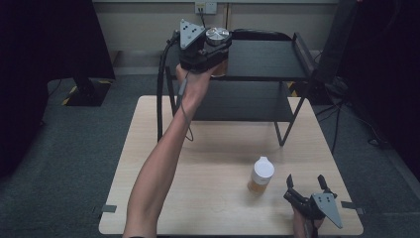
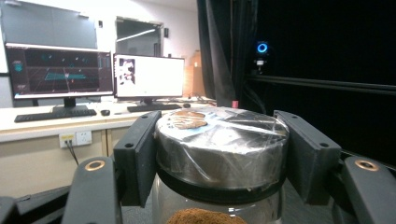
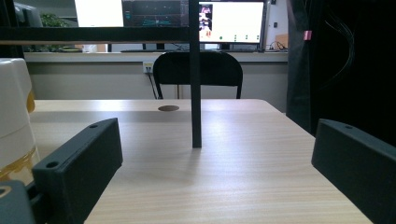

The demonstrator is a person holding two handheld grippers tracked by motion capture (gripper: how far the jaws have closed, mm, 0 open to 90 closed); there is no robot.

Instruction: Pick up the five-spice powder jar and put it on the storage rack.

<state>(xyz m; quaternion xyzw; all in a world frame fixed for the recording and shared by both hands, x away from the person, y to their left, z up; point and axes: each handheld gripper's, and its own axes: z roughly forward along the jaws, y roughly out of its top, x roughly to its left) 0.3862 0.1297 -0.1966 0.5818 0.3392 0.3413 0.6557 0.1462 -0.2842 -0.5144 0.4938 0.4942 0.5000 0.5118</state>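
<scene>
My left gripper point(image 1: 216, 47) is raised at the left end of the black shelf's top tier point(image 1: 267, 59), shut on a glass jar with a shiny metal lid point(image 1: 217, 34). In the left gripper view both black jaws press the sides of the jar's lid point(image 2: 222, 144), and brown powder shows inside the glass below. My right gripper point(image 1: 306, 187) rests low at the table's front right corner, open with nothing between its jaws point(image 3: 215, 177). A bottle with a white cap and amber contents point(image 1: 261, 174) stands on the table just left of it, seen at the left edge as the bottle point(image 3: 14, 126).
The black two-tier shelf stands at the back of the light wooden table point(image 1: 213, 163), and one of its legs point(image 3: 194, 93) rises ahead of the right gripper. A cable point(image 1: 161, 89) hangs from the left gripper. Dark stands flank the table; a chair point(image 3: 198, 70) and monitors lie beyond.
</scene>
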